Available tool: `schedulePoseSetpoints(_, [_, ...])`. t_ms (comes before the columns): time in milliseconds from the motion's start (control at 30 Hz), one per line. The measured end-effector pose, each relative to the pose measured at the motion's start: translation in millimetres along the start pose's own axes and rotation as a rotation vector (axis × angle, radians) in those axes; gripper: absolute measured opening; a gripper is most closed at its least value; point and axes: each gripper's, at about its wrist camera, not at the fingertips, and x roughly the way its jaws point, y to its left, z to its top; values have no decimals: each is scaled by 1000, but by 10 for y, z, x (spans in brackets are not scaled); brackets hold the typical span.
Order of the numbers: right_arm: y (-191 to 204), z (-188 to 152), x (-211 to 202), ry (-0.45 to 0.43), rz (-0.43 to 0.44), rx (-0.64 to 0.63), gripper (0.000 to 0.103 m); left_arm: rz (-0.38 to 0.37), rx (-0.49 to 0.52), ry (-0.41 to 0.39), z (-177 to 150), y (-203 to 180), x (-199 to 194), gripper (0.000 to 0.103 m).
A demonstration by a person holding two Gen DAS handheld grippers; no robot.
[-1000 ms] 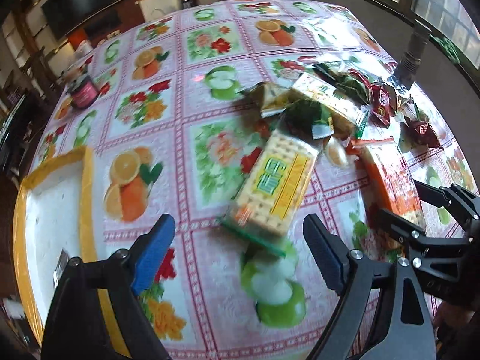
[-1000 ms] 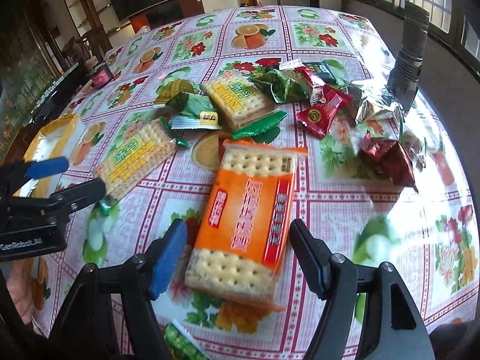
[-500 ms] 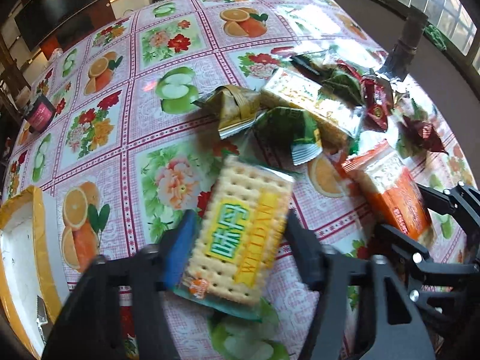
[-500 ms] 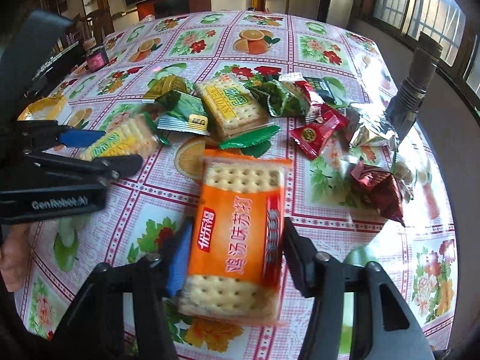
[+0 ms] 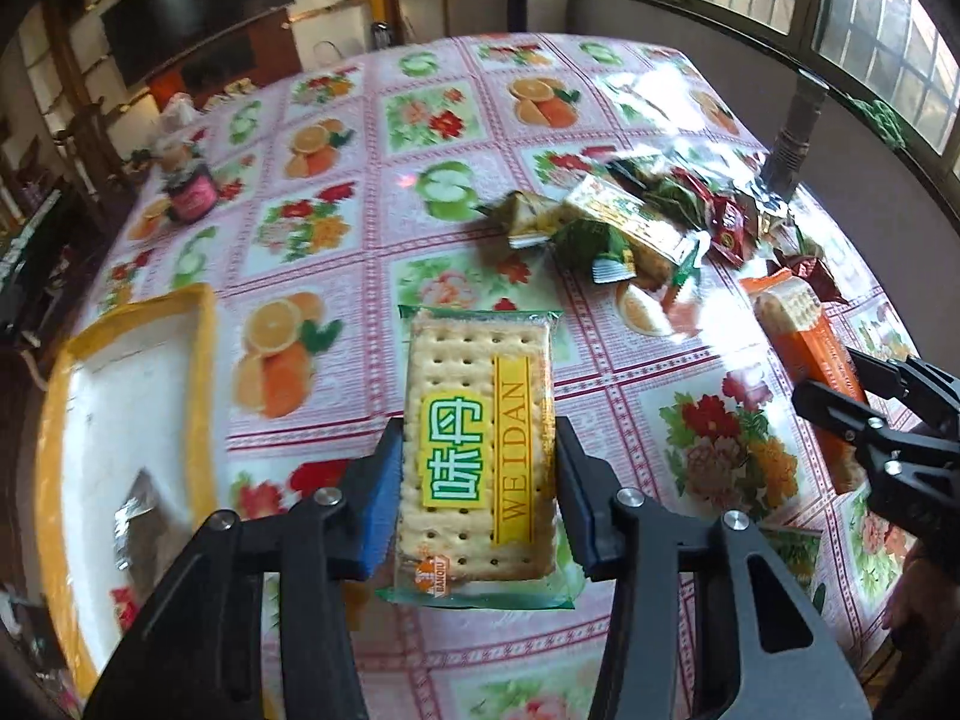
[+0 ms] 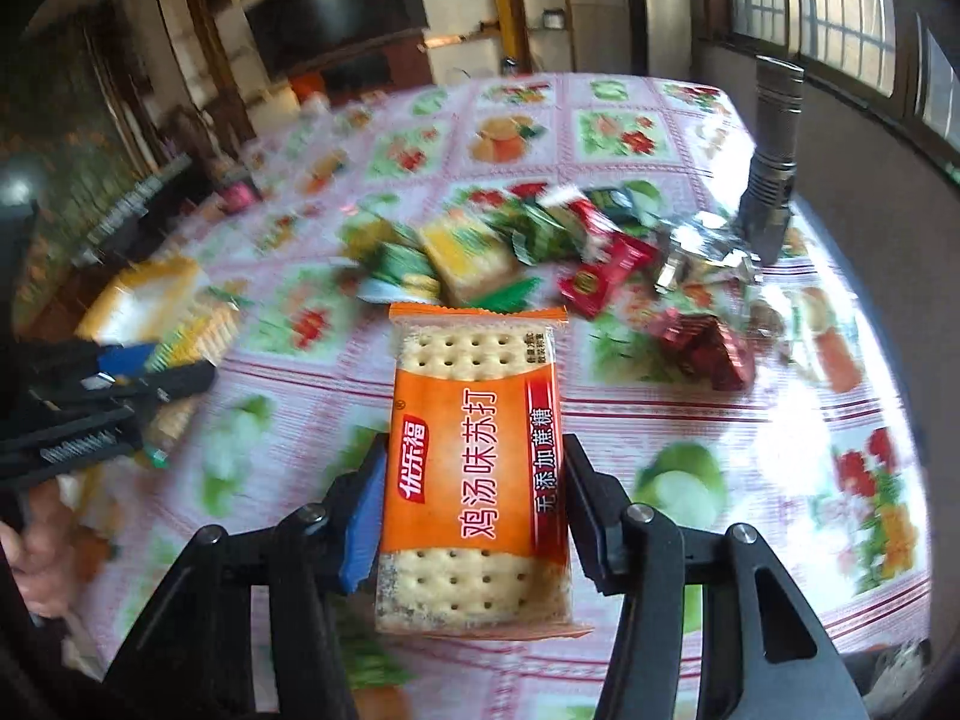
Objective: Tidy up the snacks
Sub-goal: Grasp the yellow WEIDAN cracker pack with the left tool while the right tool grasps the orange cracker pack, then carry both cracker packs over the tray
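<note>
My left gripper (image 5: 477, 498) is shut on a yellow-and-green cracker pack (image 5: 477, 420) and holds it above the table. My right gripper (image 6: 474, 504) is shut on an orange cracker pack (image 6: 477, 450), also lifted. In the left wrist view the right gripper (image 5: 870, 414) shows at the right edge with the orange pack (image 5: 798, 324). In the right wrist view the left gripper (image 6: 114, 384) shows at the left edge. A yellow-rimmed white tray (image 5: 201, 360) lies at the left; it also shows in the right wrist view (image 6: 144, 294).
A pile of green, red and silver snack packets (image 5: 648, 228) lies at the far right of the fruit-patterned tablecloth (image 5: 372, 180). A silver flashlight (image 6: 771, 156) stands behind it. A small pink jar (image 5: 192, 198) sits far left. A foil packet (image 5: 135, 516) lies in the tray.
Both grippers closed on their cracker packs and lifted them off the table. The views tilted up and back from the snack pile.
</note>
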Motion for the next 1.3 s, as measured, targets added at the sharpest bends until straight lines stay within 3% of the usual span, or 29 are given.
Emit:
schedulePoseSetpoints(167, [265,30,-134,-39,144,2,53,77,-60,-50,-134,227,-271,48])
schedulePoseSetpoints(433, [684,67,-133,-30,275,-34,53,131,-133,-75,-348,587,-497,48])
schedulePoseSetpoints(800, [1138,128,-36,-11,356,-101,53,187,-229,-96,-542,1094,-708,48])
schedulePoseSetpoints(1300, [1735,140,146,35,450,-181,53,232,-308,-99,-749,1510,-795,48])
